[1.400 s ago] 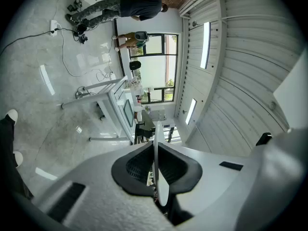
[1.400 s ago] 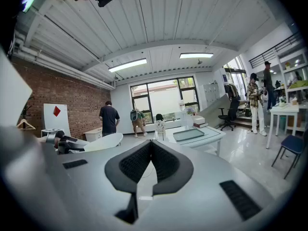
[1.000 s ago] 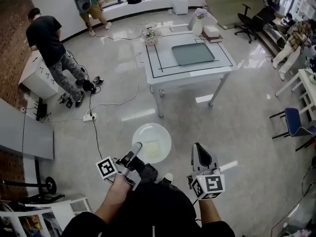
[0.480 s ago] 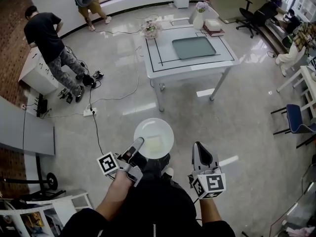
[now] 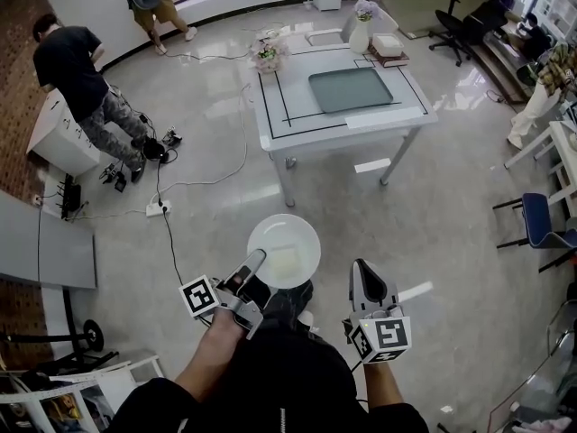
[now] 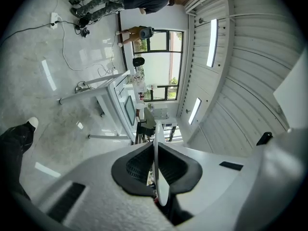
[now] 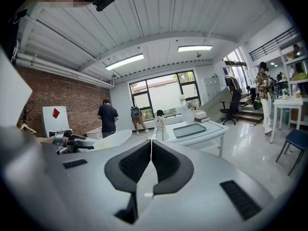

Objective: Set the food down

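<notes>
Your left gripper [image 5: 254, 260] pinches the white plate [image 5: 288, 242] by its near rim, pads pressed on the thin edge. The plate juts out over the floor with a pale slab of food [image 5: 281, 262] on it, too faint to name. Your right gripper [image 5: 362, 271] is pressed together on nothing, near the plate's right side. The table [image 5: 406, 115] stands well ahead, so the step in hand looks like the carry. A rim pinch leaves most of the plate's weight hanging beyond the pads, so hold that gripper level and don't roll the wrist, or the food may slide toward the far lip. Bring the plate in above the table's near edge, not at its height, and lower it flat before you let the pads part. On the top, the tray [image 5: 352, 90] fills the middle, the vase [image 5: 360, 36] and books [image 5: 389, 47] sit at the far right, and the flowers [image 5: 267, 57] are at the far left corner. The bare strips beside and in front of the tray look like the safest landing spots. On the floor, a cable [image 5: 245, 152] runs from the power strip [image 5: 155, 210] toward the table's left legs, so walk the open tile straight ahead. The blue chair [image 5: 541, 224] and the two people at the left are well apart from your path.
</notes>
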`<state>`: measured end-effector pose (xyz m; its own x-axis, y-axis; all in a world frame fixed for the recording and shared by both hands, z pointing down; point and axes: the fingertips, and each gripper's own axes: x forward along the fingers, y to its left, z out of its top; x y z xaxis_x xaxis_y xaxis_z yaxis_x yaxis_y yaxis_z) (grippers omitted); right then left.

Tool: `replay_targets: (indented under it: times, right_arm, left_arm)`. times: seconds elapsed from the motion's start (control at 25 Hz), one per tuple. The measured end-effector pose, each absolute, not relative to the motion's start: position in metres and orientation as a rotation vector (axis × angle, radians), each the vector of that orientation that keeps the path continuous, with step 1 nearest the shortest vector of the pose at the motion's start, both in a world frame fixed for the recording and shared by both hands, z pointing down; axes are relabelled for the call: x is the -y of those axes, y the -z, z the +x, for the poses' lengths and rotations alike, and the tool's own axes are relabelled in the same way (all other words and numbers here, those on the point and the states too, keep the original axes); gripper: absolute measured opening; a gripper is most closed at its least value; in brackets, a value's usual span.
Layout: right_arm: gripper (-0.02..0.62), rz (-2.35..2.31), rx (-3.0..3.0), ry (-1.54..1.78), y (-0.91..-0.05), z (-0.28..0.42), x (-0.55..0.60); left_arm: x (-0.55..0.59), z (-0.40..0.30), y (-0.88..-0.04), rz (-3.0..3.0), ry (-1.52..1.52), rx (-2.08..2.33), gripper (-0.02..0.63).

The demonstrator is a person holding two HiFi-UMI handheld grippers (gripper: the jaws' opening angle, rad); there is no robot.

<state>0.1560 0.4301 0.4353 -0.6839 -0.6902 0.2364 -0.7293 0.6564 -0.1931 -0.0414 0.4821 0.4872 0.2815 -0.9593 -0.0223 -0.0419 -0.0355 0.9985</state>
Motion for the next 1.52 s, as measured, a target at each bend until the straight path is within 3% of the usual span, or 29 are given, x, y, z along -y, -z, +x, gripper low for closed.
replay_targets:
  times: [0.88,1.52]
  right_arm:
    - [0.012,1.151,2.637,-0.406,-0.434,0.075,-0.227]
    - [0.012,1.144,2.572,-0.426,-0.444,0.043,-0.175]
  left_arm:
    - [-0.273,-0.103,-0.507,1.342,0.964,0.971,0.020]
    - [-0.212,-0.136,-0.514,1.337,0.943,0.971,0.020]
